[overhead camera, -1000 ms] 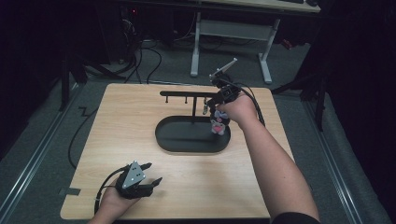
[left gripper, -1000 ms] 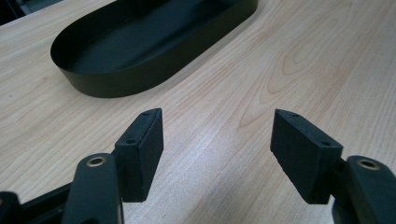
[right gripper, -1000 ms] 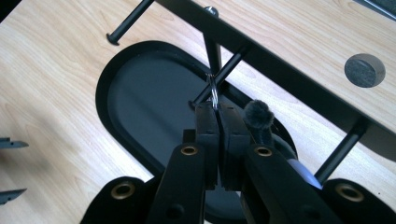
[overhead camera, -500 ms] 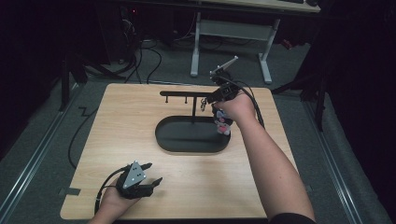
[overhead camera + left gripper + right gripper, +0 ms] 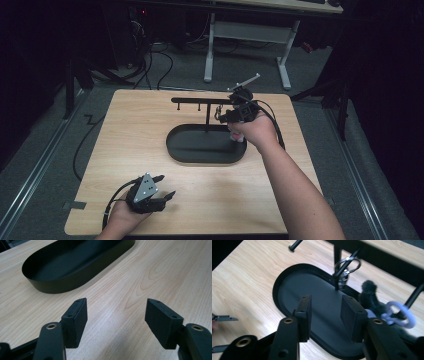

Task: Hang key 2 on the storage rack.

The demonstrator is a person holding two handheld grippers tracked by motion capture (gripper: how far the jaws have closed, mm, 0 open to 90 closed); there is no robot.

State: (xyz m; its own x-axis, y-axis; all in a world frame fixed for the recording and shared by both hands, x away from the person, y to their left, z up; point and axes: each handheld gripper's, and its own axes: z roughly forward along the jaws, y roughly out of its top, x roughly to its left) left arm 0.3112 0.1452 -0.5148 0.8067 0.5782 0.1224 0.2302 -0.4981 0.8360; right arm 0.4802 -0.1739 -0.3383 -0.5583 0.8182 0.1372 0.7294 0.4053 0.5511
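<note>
The right tongs [image 5: 325, 315] are hanging over the black tray [image 5: 175, 145] on the table [image 5: 130, 125], just beside the rack [image 5: 200, 100]. Their jaws have just been opening and nothing is sitting between them. A keyring [image 5: 347, 263] is hanging on a peg of the rack, and a grey fluffy charm [image 5: 369, 293] with a pale ring [image 5: 400, 313] is lying just beside the right jaw. The left tongs [image 5: 116, 320] are resting near the table's front edge, open and empty.

We see right gripper [image 5: 226, 116] over far right end of black oval tray [image 5: 200, 155], beside black rack [image 5: 200, 101]; its jaws were just opening. Left gripper [image 5: 159, 187] rests near table [image 5: 130, 130] front edge.
</note>
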